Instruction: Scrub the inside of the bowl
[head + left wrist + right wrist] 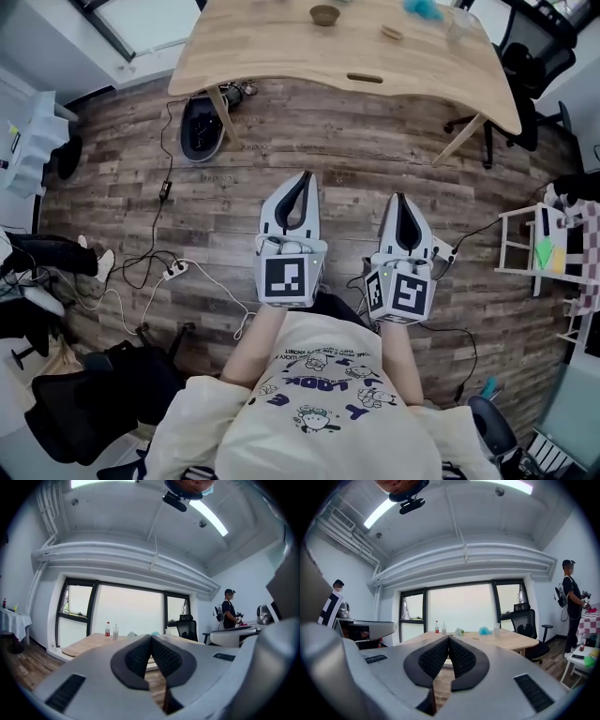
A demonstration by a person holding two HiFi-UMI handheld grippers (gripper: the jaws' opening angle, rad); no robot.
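A small brown bowl stands on the far side of the wooden table, with a blue tuft-like thing to its right. Both grippers hover over the floor, well short of the table. In the head view my left gripper and right gripper are held side by side in front of the person's body, tips toward the table. Each is shut with nothing between its pads. The left gripper and right gripper views look level at the table, where the blue thing shows.
A bottle and a cup stand on the table. An office chair is at its right end, a dark bin under its left. Cables and a power strip lie on the floor. A white rack stands right. A person stands nearby.
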